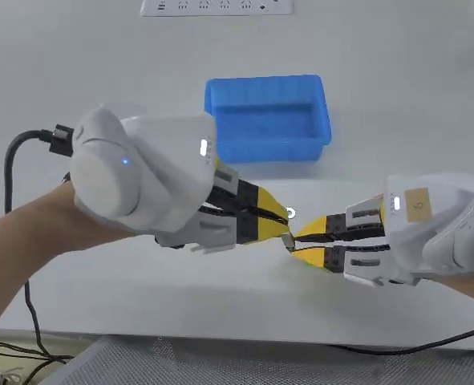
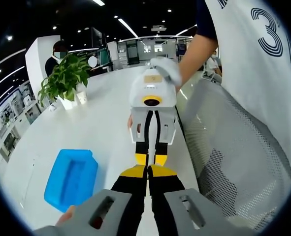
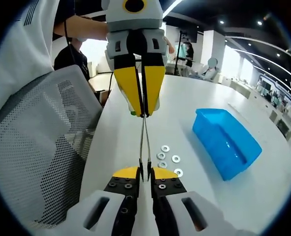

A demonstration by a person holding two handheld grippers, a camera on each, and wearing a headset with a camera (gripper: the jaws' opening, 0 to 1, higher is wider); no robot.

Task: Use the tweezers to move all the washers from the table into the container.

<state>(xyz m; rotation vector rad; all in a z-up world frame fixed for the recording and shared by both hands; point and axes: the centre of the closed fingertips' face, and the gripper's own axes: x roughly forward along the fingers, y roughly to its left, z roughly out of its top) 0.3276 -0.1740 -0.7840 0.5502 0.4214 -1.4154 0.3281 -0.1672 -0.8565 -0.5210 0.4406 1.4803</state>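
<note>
The thin tweezers (image 3: pixel 144 142) and washers (image 3: pixel 161 156) look like bright bare metal, the blue container (image 1: pixel 267 116) glossy plastic, the white table (image 1: pixel 100 64) smooth and faintly shiny, the chair (image 3: pixel 37 147) perforated mesh.

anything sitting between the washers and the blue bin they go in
Nothing visible does: in the right gripper view, bare white table separates the small silver metal washers from the open blue plastic container.

The container (image 1: pixel 269 151) is blue, the tweezers (image 3: pixel 144 142) and washers (image 3: pixel 174 159) silvery, the table (image 1: pixel 397 72) white.
</note>
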